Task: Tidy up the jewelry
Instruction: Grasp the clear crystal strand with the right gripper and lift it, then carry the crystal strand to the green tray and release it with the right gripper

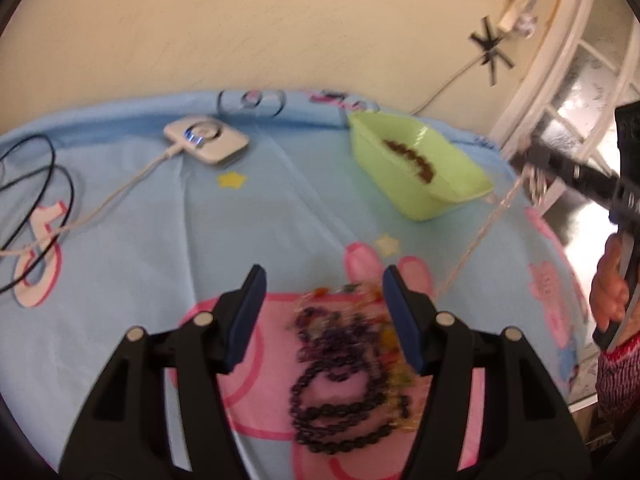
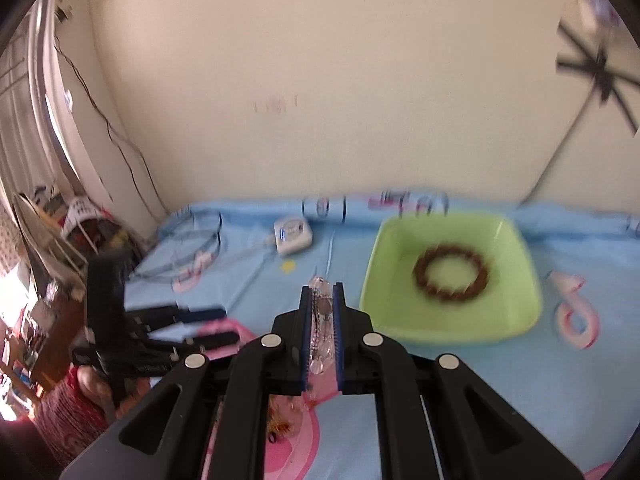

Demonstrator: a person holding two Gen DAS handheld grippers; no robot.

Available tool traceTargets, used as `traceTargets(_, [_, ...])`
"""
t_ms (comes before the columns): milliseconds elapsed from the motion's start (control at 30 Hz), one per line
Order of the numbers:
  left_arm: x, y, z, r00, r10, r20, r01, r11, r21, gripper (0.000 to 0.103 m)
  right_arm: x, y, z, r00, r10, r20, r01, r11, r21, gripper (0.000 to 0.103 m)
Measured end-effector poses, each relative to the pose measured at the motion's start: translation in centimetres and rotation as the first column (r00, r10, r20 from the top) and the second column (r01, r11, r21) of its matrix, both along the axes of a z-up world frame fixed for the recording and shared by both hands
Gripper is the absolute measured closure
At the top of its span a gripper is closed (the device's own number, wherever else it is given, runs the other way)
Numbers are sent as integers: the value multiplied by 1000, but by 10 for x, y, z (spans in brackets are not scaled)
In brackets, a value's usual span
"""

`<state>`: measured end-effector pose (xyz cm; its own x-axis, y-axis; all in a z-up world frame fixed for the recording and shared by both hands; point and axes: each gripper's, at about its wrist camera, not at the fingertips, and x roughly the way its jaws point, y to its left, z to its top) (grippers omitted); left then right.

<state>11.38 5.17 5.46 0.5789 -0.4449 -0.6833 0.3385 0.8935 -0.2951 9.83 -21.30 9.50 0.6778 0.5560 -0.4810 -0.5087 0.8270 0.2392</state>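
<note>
A pile of jewelry lies on the blue cartoon cloth: a dark purple bead necklace (image 1: 332, 392) tangled with orange and yellow beads (image 1: 394, 344). My left gripper (image 1: 324, 280) is open just above the pile, its jaws on either side of it. My right gripper (image 2: 323, 292) is shut on a clear crystal bead chain (image 2: 322, 320), held above the cloth. The chain (image 1: 476, 236) hangs slanting from the right gripper (image 1: 536, 172) down to the pile. A green tray (image 2: 516, 332) holds a brown bead bracelet (image 2: 452, 276); the tray (image 1: 384, 168) stands at the back right.
A white charger box (image 1: 206, 140) with a cable and a black cord (image 1: 40, 200) lie at the back left. A wall runs behind the table. A window frame (image 1: 560, 80) stands to the right. Clutter (image 2: 72, 232) sits past the table's left edge.
</note>
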Motion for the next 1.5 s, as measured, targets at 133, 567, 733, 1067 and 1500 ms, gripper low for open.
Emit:
traceTargets(133, [-20, -24, 34, 993, -84, 85, 87, 996, -34, 27, -15, -4, 41, 997, 2, 74, -3, 1000, 4, 103])
traceTargets(567, [-31, -125, 52, 955, -222, 195, 216, 975, 53, 26, -71, -7, 121, 969, 9, 245, -18, 999, 37, 103])
traceTargets(733, [-18, -126, 49, 960, -226, 166, 227, 974, 12, 88, -89, -13, 147, 954, 4, 299, -18, 999, 42, 103])
traceTargets(1067, [-1, -132, 131, 946, -221, 237, 231, 973, -14, 98, -93, -38, 187, 918, -72, 390, 50, 997, 67, 103])
traceTargets(1500, [91, -172, 96, 974, -215, 68, 216, 976, -15, 98, 11, -78, 95, 976, -134, 173, 119, 988, 95, 103])
